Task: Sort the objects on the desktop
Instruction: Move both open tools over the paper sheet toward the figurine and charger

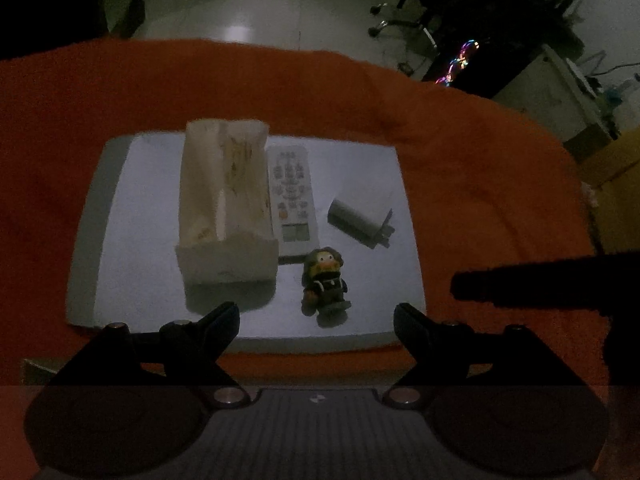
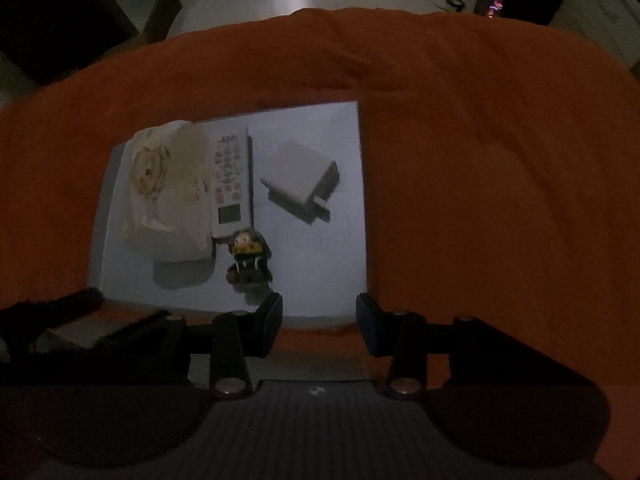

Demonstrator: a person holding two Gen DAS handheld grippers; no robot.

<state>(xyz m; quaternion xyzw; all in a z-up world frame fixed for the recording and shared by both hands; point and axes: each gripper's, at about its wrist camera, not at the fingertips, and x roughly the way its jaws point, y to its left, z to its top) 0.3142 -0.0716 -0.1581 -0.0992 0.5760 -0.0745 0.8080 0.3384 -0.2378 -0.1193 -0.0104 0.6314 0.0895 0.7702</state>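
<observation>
A white tray (image 1: 104, 208) lies on an orange cloth (image 1: 480, 168). On it are a cream tissue pack (image 1: 226, 200), a white remote (image 1: 292, 196) beside it, a white charger (image 1: 358, 222) with its plug prongs to the right, and a small toy figure (image 1: 326, 280) standing near the front. My left gripper (image 1: 316, 320) is open and empty at the tray's near edge, just before the figure. My right gripper (image 2: 319, 316) is open and empty above the tray's (image 2: 352, 140) near right edge; the figure (image 2: 248, 256), remote (image 2: 230, 184), tissue pack (image 2: 168, 192) and charger (image 2: 300, 178) lie ahead.
The orange cloth (image 2: 500, 160) covers the whole table. A dark part of the other gripper (image 1: 560, 280) reaches in from the right in the left wrist view. Beyond the table are a grey floor (image 1: 260, 8), office chairs (image 1: 412, 4) and coloured lights (image 1: 460, 60).
</observation>
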